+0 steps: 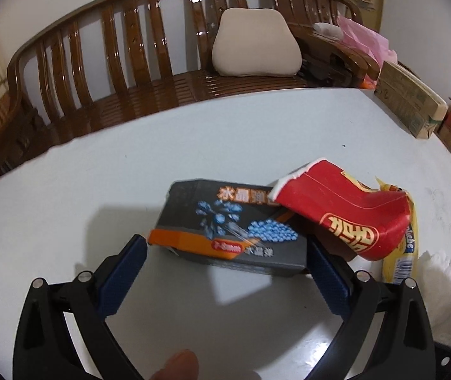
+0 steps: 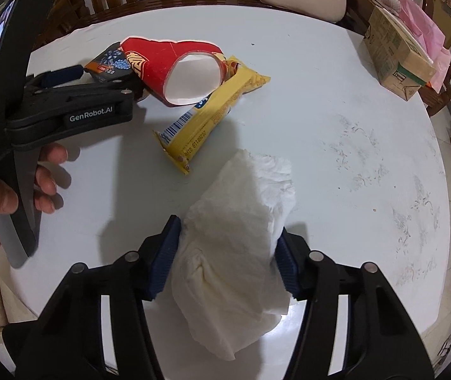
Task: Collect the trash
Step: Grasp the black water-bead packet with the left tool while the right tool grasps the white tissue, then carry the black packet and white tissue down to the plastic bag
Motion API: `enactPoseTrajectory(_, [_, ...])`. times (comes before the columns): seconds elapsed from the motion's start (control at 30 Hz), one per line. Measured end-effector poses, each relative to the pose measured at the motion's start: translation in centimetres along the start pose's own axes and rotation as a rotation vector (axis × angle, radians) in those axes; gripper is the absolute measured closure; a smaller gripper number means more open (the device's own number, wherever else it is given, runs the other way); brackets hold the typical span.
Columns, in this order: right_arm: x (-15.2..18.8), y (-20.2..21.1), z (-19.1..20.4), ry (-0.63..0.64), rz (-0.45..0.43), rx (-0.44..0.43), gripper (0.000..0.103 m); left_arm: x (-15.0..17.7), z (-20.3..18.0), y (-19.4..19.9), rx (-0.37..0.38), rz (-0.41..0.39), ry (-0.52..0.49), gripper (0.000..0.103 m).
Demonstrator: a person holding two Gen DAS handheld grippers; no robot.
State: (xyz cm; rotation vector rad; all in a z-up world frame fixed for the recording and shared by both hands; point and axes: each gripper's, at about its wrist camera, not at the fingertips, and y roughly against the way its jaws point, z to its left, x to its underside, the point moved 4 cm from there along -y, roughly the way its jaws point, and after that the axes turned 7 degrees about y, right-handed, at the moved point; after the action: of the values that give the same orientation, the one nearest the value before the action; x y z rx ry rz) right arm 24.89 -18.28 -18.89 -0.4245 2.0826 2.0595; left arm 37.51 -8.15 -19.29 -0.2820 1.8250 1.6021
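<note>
Now the right gripper (image 2: pixel 225 253) pinches the crumpled white tissue (image 2: pixel 235 247) on the white worktop (image 2: pixel 336 110), the left gripper (image 1: pixel 227 262) gapes around the dark cardboard box (image 1: pixel 225 224), nothing collected yet.

Black hand-held grippers with blue ribbed pads

The left gripper (image 2: pixel 81 74) has a black plastic frame, white "GenRobot.AI" lettering on its side and round silver screws at the linkages; the right gripper (image 2: pixel 225 259) shows 4 such screws behind its 2 blue ribbed pads (image 2: pixel 165 253). A bare hand (image 2: pixel 9 196) wraps the left grip.
</note>
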Motion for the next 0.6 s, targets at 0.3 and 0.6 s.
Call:
enactPoseTrajectory(0.3, [-0.2, 0.2, 0.0, 0.005, -0.006, 0.0, 0.073, -0.3, -0.3, -1.1, 0.047, 0.026, -0.031, 0.008])
enactPoseTrajectory(0.6, [-0.2, 0.3, -0.2, -0.004, -0.017, 0.001, 0.089, -0.3, 0.0, -1.2, 0.072, 0.032, 0.012, 0.01])
